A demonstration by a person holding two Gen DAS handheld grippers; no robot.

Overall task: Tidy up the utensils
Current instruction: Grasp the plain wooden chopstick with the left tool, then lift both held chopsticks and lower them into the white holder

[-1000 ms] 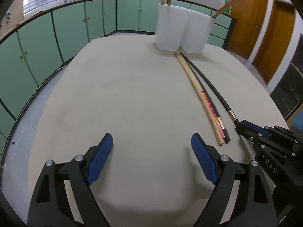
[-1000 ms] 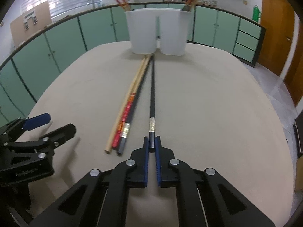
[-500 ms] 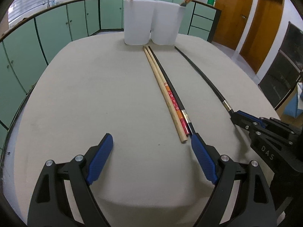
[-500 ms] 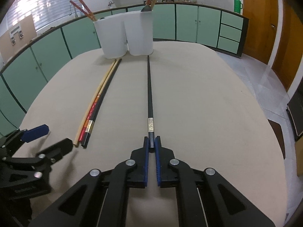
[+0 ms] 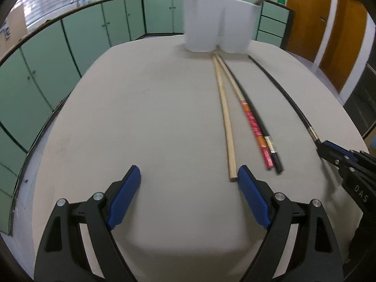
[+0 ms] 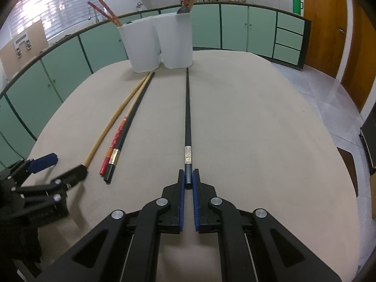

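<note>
The fingers [image 6: 181, 202] of the right gripper [image 6: 188, 183] sit almost together with the near end of a long black chopstick [image 6: 187, 117] between their blue pads; the jaws are easing apart at this moment, and in the right wrist view a thin gap shows on either side of the stick, so the pads do not seem to press on it. This chopstick runs straight across the beige table [image 6: 258, 129] with its far tip just in front of two white holders [image 6: 162, 44], which stand side by side, touching, at the far edge. Red and wooden sticks lean out of the holders' tops. The left gripper [image 5: 189, 185] has its jaws spread wide with nothing between them, held low over the table. Just beside the tip of its right finger [image 5: 252, 202] lies the near end of a plain wooden chopstick [image 5: 225, 117]. Next to that, a red patterned chopstick [image 5: 255, 129] and a second black chopstick [image 5: 263, 127] lie close together, their far ends pointing toward the holders. Green cabinets [image 5: 82, 37] line the room behind.
</note>
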